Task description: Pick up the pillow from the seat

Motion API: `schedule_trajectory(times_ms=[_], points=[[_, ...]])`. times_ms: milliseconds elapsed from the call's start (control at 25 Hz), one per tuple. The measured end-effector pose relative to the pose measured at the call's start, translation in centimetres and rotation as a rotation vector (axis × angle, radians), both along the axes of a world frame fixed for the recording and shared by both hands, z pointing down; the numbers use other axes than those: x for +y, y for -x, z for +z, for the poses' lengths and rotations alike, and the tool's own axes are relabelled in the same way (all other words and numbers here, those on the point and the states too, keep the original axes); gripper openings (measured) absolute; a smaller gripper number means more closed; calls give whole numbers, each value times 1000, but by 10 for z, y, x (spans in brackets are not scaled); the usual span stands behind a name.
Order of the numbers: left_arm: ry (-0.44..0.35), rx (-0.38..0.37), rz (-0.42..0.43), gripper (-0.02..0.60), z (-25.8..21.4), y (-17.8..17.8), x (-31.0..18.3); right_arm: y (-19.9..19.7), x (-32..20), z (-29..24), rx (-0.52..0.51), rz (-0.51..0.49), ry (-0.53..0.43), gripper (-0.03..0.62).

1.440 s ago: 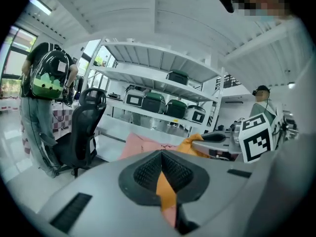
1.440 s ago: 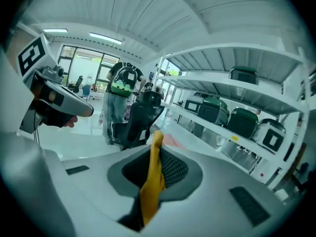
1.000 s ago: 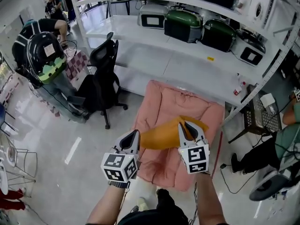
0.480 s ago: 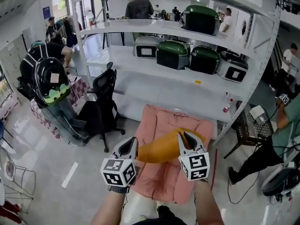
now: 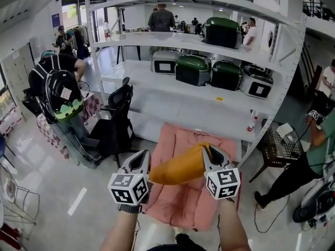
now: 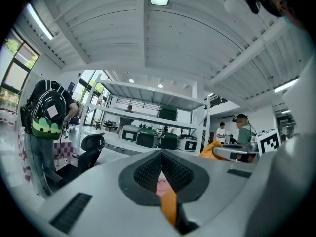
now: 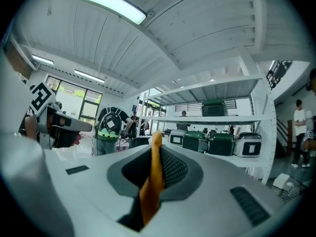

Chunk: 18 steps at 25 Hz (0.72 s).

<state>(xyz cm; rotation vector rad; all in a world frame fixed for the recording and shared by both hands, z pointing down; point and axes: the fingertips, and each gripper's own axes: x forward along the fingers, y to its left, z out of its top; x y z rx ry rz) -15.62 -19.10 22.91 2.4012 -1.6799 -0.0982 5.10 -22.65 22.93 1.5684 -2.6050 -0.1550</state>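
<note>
Up above the pink seat [image 5: 183, 205], you hold the orange pillow [image 5: 178, 167] in the air between your two grippers. Your left gripper [image 5: 140, 160] pinches one end and your right gripper [image 5: 210, 153] pinches the other. Both sets of jaws are almost closed, with only a thin fold of orange cloth squeezed in each. Holding both ends likely keeps the soft pillow from drooping or slipping out. It hangs clear of the seat, so the pick-up looks nearly done.

Around you, a black office chair [image 5: 116, 116] stands to the left of the seat. A white shelf [image 5: 172, 103] with green boxes [image 5: 193, 69] on it stands just behind the seat. A person with a backpack [image 5: 60, 95] is farther left, and another person [image 5: 316, 150] sits at the right. Nothing blocks the pillow, but the shelf is near in front, so take care if you go forward.
</note>
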Motion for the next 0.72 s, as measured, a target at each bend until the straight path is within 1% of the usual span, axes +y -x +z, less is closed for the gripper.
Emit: schedule_trajectory(times_ms=[160,280,720], points=[[-18,7,-3,5,-13,7,7,-2,7,-13,7,9,-24,32],[-27,7,1,5,-19,5,10,-3,9,-21,11,13,-36,31],[-26,6,10,5,-16,3,14,-1,15,-18,25,7,-30,31]])
